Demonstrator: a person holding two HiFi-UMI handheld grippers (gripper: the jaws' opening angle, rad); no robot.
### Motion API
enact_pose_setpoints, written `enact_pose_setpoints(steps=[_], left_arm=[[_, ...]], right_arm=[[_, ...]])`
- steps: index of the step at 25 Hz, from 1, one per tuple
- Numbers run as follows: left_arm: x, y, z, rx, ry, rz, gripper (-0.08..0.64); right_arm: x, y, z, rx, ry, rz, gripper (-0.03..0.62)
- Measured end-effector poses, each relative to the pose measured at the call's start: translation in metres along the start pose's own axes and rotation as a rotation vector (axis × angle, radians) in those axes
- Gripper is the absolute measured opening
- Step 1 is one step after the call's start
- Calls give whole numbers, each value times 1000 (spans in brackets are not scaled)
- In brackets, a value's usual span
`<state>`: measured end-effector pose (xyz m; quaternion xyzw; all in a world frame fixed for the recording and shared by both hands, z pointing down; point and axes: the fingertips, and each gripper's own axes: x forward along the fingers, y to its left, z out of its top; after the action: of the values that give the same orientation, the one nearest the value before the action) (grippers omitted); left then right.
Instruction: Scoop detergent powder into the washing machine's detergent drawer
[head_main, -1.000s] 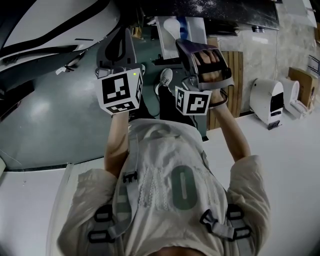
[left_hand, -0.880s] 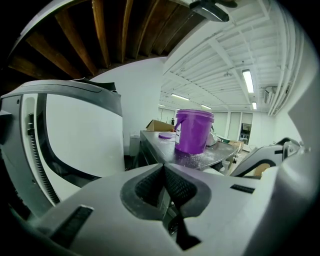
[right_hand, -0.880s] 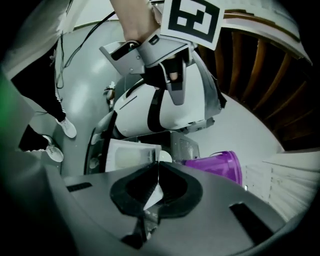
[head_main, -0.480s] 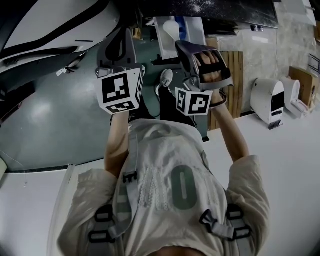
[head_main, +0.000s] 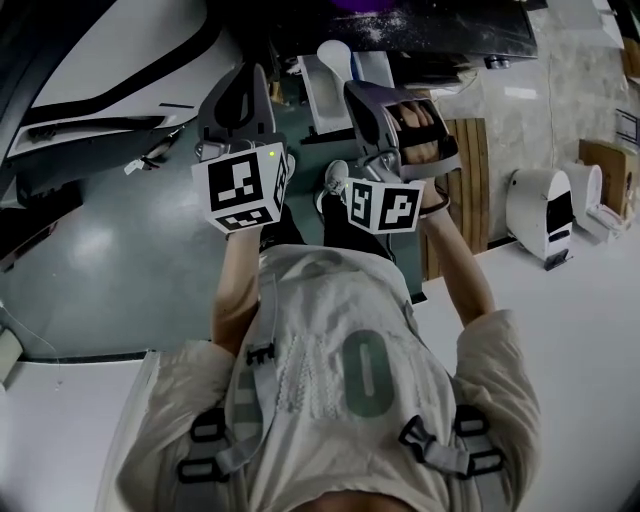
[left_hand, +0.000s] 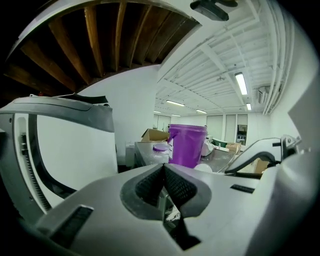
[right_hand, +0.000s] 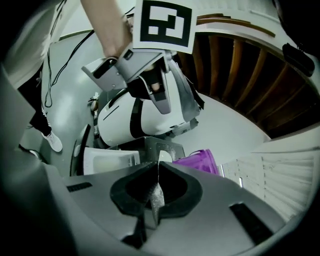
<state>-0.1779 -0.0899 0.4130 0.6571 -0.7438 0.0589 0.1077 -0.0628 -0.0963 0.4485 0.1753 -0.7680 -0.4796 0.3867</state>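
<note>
In the head view my right gripper (head_main: 356, 92) is shut on the thin handle of a white scoop (head_main: 334, 56). The scoop's bowl hangs over the pulled-out white detergent drawer (head_main: 322, 95). In the right gripper view the powder-dusted scoop handle (right_hand: 156, 192) sits clamped between the jaws of the right gripper (right_hand: 156, 170). Past them are the drawer (right_hand: 107, 161) and a purple detergent bucket (right_hand: 199, 161). My left gripper (head_main: 248, 78) is held beside the right one, to its left. In its own view the left gripper (left_hand: 164, 169) is shut on nothing, facing the purple bucket (left_hand: 187, 145).
A dark countertop (head_main: 450, 25) dusted with powder runs along the top of the head view. A white washing machine body (right_hand: 142, 122) stands behind the drawer. Wooden slats (head_main: 465, 170) and a white appliance (head_main: 542, 210) are at the right. The floor is green (head_main: 110, 260).
The head view has shifted a little, so everything sits slightly lower and further left. Both grippers keep nearly the same pose, the right still clamped on the scoop.
</note>
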Motion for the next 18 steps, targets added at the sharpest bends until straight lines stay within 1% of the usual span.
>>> enact_pose_setpoints(steps=[2,3,5,8,9,13,18], left_arm=[[0,-5,13,9,-21,-4,20],[0,-7,21,15,-34,-7,20],[2,-13,38,31,-70,-16,20],[5,-21,66,61,-134,-34,20],[3,-25,72,67,-146,-38,20],[-5,-39,89,94,-184,-51,20],[-9,-57,111,124,-243,-63,20]], right_arm=[[-1,-17,1,40,-3,-23,11],[-2,-27,3,74,-10,-34,11],[-3,-52,5,196,-36,-61,11],[-7,-93,4,437,-91,-112,11],[-10,-103,4,493,-106,-125,11],[-25,-128,2,624,-152,-152,11],[-42,-156,-8,866,-241,-176,11]])
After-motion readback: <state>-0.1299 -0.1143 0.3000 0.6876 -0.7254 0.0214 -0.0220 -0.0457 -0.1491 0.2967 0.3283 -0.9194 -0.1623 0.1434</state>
